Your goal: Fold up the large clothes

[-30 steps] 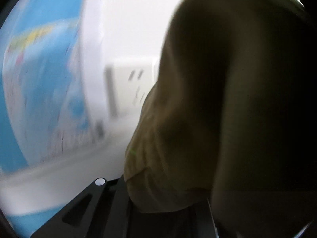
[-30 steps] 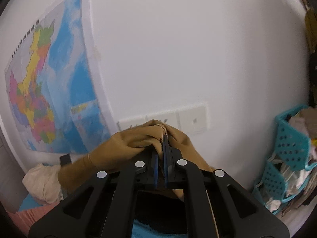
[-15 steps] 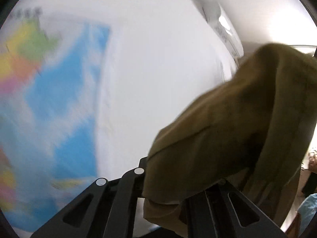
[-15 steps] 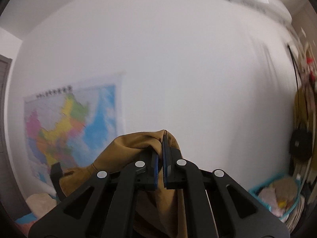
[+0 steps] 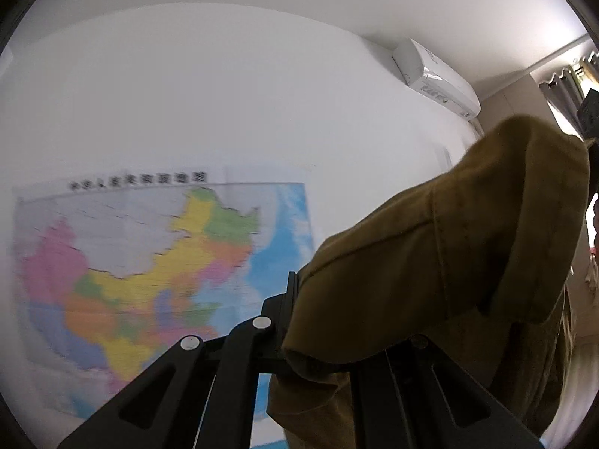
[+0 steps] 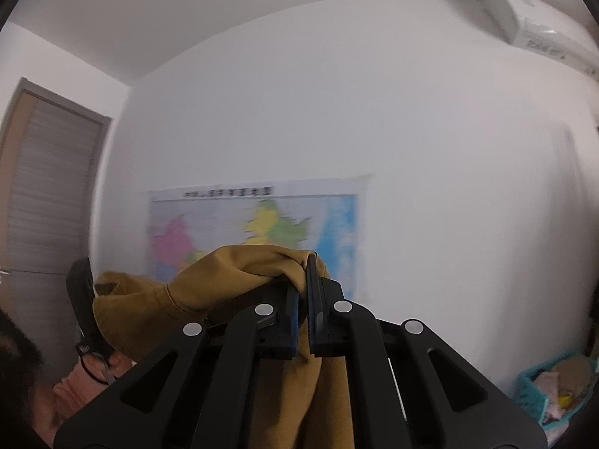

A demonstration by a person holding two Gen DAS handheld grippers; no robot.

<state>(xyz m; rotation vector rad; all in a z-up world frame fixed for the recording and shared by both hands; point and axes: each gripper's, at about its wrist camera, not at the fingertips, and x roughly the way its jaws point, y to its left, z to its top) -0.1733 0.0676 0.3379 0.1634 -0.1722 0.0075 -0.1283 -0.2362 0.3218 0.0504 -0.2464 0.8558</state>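
- Two grippers hold one mustard garment [image 6: 239, 292] up in the air, in front of the wall map [image 5: 149, 269].
- Right gripper [image 6: 303, 299]: fingers clenched on a bunched edge of it; left gripper [image 5: 318, 336]: fingers hidden under cloth, closed, apparently gripping it too.
- It looks soft, fairly thick and limp, likely to sag between grips; best held at seams or corners.
- Left view alone shows a stitched seam; right view alone shows the door [image 6: 48, 187] left of the map, and a teal basket [image 6: 554, 389] well to the map's right.
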